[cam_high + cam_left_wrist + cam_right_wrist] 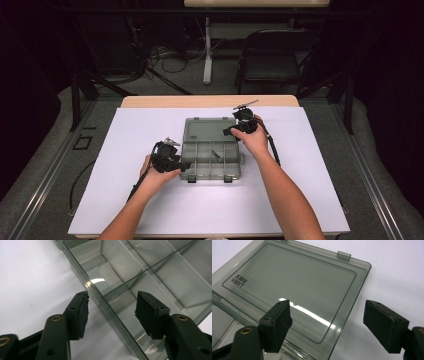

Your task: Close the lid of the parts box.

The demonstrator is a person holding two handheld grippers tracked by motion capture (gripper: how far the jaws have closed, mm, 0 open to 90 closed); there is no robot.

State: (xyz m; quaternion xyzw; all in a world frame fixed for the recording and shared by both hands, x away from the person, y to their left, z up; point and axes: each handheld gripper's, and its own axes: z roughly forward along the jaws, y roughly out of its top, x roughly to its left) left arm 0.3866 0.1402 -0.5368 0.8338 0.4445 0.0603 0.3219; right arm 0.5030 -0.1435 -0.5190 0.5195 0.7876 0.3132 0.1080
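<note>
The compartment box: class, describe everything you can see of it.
The compartment box looks like smoky clear plastic. It lies open on the white sheet, its lid folded flat away from the person. Dividers split the tray into compartments; one holds a small dark item. The left gripper straddles its side wall, open.

The organizer box (211,159) with its flat open lid (209,129) stands mid-surface; the white sheet (125,200) around it gives free passage on every side.
</note>
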